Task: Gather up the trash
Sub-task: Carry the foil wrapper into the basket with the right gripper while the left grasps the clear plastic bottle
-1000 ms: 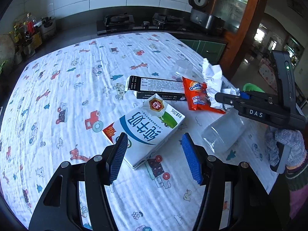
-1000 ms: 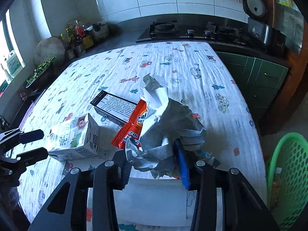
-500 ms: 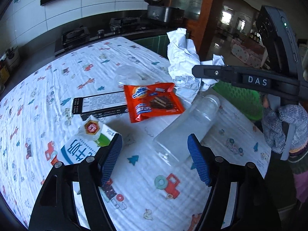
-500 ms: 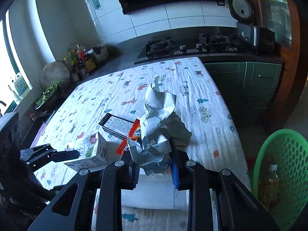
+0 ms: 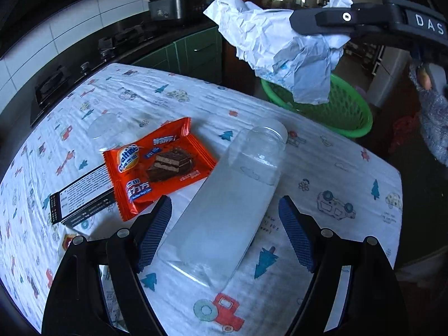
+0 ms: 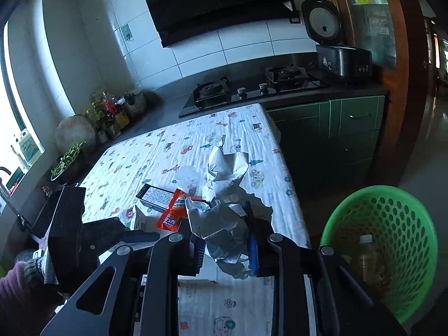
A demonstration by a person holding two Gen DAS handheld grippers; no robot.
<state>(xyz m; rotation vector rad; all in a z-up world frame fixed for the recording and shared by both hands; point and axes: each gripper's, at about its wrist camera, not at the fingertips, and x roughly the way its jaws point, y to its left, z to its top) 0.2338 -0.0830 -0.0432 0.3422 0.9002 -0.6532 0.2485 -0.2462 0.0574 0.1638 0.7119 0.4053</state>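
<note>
My right gripper (image 6: 226, 247) is shut on crumpled white paper (image 6: 226, 221) and holds it in the air above the table's edge; the paper also shows in the left wrist view (image 5: 280, 44), above the green basket (image 5: 347, 112). My left gripper (image 5: 224, 233) is open, its pads either side of a clear plastic bottle (image 5: 229, 204) lying on the cloth. An orange snack wrapper (image 5: 159, 165) and a black box (image 5: 81, 196) lie left of the bottle.
The green basket (image 6: 392, 224) stands on the floor right of the table and holds a bottle (image 6: 364, 254). A milk carton (image 6: 137, 219) and a clear cup (image 5: 103, 127) lie on the patterned tablecloth (image 5: 336, 182). Stove and cooker are behind.
My right gripper has lifted the paper up and toward the basket. My left gripper has moved right from the milk carton to straddle the clear bottle.
</note>
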